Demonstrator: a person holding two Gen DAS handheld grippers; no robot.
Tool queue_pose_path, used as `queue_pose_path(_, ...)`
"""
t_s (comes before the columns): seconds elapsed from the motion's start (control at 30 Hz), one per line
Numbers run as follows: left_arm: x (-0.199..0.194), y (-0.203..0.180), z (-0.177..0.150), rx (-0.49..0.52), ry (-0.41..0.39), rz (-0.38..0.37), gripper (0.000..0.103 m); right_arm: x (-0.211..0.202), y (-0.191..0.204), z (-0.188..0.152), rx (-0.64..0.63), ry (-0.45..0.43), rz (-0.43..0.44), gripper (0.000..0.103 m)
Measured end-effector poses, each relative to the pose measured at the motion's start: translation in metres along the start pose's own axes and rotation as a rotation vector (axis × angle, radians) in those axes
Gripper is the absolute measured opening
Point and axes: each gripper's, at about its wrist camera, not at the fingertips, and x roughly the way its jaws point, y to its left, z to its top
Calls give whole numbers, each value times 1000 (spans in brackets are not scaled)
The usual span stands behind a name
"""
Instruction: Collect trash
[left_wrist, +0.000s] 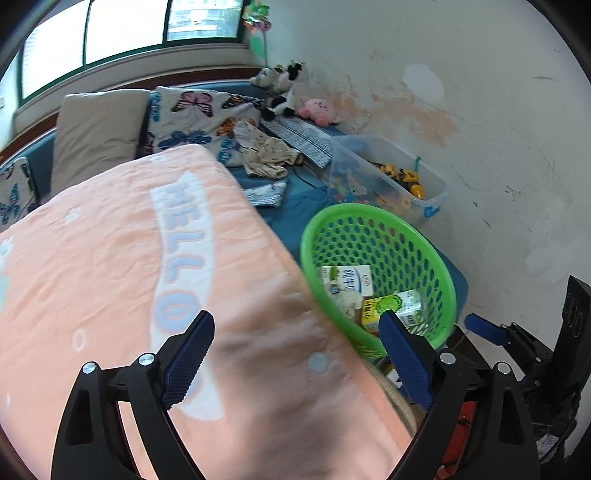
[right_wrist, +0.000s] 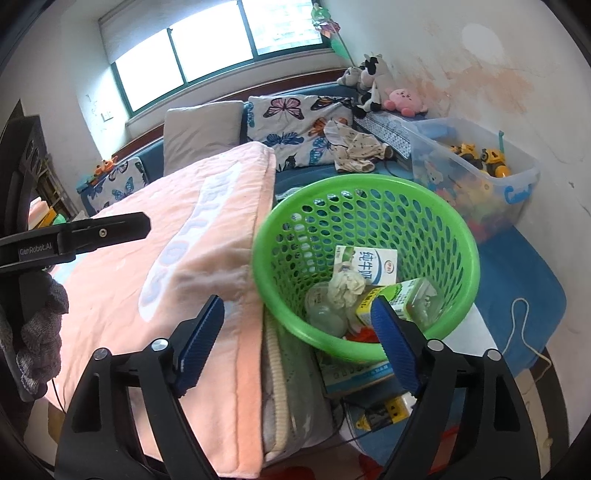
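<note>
A green perforated basket (right_wrist: 458, 236) stands beside a folded peach "HELLO" blanket (right_wrist: 147, 258). It holds a white milk carton (right_wrist: 369, 264), a green-yellow drink box (right_wrist: 402, 295), crumpled paper (right_wrist: 345, 288) and a clear plastic piece (right_wrist: 325, 314). The basket also shows in the left wrist view (left_wrist: 424, 243), with the milk carton (left_wrist: 347, 278) and drink box (left_wrist: 399, 304) inside. My left gripper (left_wrist: 295, 362) is open and empty above the blanket (left_wrist: 110, 277). My right gripper (right_wrist: 299, 343) is open and empty over the basket's near rim. The right gripper's blue finger (left_wrist: 487, 330) shows at the left view's right edge.
A clear toy bin (right_wrist: 476, 166) stands by the stained wall. Butterfly pillows (right_wrist: 295, 129), a beige pillow (right_wrist: 203, 129), clothes (right_wrist: 354, 147) and plush toys (right_wrist: 384, 88) lie on the blue bed. A box (right_wrist: 354, 373) and cords lie under the basket.
</note>
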Motion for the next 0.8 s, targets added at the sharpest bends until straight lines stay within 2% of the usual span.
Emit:
queue_pose_path(0.1, -14, 13, -6, -25, -22, 25, 91, -3, 8, -2, -10, -5, -8, 86)
queue_pose_path(0.37, -53, 47, -30, -63, -74, 150, 95, -11, 41, -11, -68, -28, -28, 92)
queue_pose_path(0.8, -111, 93, -78, -151, -125, 270, 96, -19, 97, -29, -146, -47, -8, 97)
